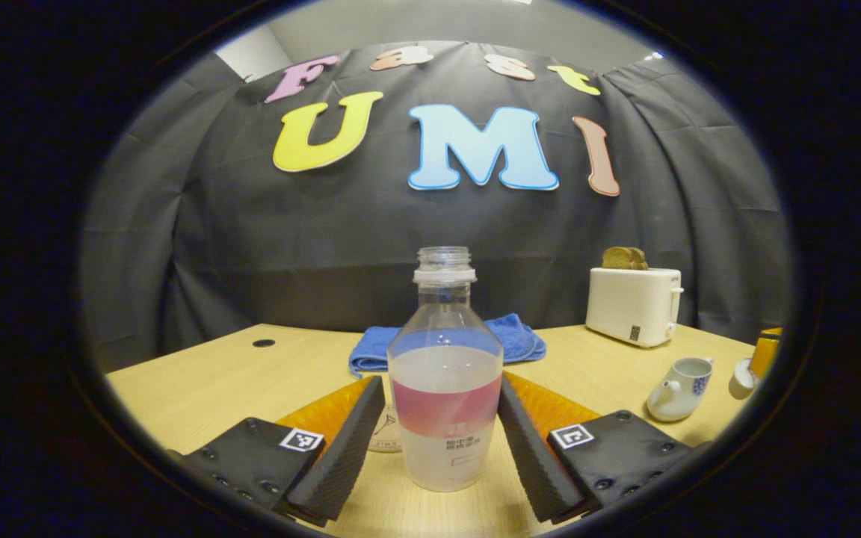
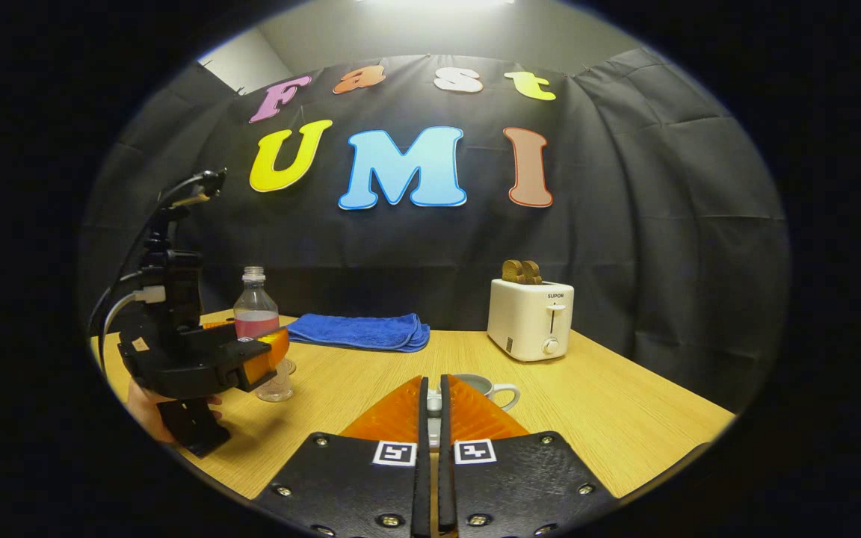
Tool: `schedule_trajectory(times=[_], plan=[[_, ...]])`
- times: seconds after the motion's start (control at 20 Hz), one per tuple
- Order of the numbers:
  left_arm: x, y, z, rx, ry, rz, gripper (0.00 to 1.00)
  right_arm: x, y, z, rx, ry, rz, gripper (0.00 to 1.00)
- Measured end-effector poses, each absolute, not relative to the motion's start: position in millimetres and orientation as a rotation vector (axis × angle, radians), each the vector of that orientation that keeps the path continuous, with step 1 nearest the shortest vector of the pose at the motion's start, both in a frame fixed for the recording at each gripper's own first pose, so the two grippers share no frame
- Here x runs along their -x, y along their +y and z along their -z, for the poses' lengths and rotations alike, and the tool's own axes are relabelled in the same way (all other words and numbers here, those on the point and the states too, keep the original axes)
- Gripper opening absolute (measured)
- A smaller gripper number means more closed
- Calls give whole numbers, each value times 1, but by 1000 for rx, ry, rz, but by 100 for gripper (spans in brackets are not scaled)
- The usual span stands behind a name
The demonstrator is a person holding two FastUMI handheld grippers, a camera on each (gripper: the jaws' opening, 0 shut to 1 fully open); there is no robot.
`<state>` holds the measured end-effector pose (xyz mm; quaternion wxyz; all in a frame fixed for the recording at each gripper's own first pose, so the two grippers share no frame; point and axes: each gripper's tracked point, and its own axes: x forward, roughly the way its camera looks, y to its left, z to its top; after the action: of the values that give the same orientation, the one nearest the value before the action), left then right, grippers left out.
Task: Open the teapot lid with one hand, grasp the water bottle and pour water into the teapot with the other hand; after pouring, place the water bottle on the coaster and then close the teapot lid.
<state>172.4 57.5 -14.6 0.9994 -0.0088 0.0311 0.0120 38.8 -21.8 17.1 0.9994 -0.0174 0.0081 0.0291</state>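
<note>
An uncapped water bottle [image 1: 444, 373], partly full and with a pink label, stands upright between the fingers of my left gripper [image 1: 442, 382]. The jaws are open, with a gap on the left side where a round coaster [image 1: 386, 437] shows at the bottle's base. In the right gripper view the left gripper [image 2: 270, 359] flanks the bottle [image 2: 256, 329], a hand holding it from below. The white teapot [image 1: 679, 390] sits lidless at the right. My right gripper [image 2: 434, 382] is shut on the lid's knob [image 2: 434, 404], held just in front of the teapot [image 2: 494, 388]. The lid [image 1: 741, 377] hangs beside the pot.
A white toaster [image 1: 634, 305] with bread in its slots stands at the back right of the wooden table [image 1: 214, 381]. A folded blue towel [image 1: 516, 338] lies behind the bottle. A small dark hole [image 1: 264, 343] marks the tabletop at the back left.
</note>
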Motion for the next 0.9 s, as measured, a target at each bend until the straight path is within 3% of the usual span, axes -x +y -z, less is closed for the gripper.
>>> schedule_trajectory(times=[0.05,0.1,0.15,0.5,0.9], plan=[[-170,56,11,11,64,-20,99,-36,-21,-18,31,14,-65,4],[-173,57,12,1,70,-20,89,-31,-17,-19,28,10,-78,4],[-169,53,11,6,78,-6,88,-26,-17,-20,33,7,-82,4],[-155,33,7,-34,100,38,86,11,-19,-23,27,-5,-95,4],[-154,-24,-13,-356,45,100,86,72,-22,-18,8,0,-93,4]])
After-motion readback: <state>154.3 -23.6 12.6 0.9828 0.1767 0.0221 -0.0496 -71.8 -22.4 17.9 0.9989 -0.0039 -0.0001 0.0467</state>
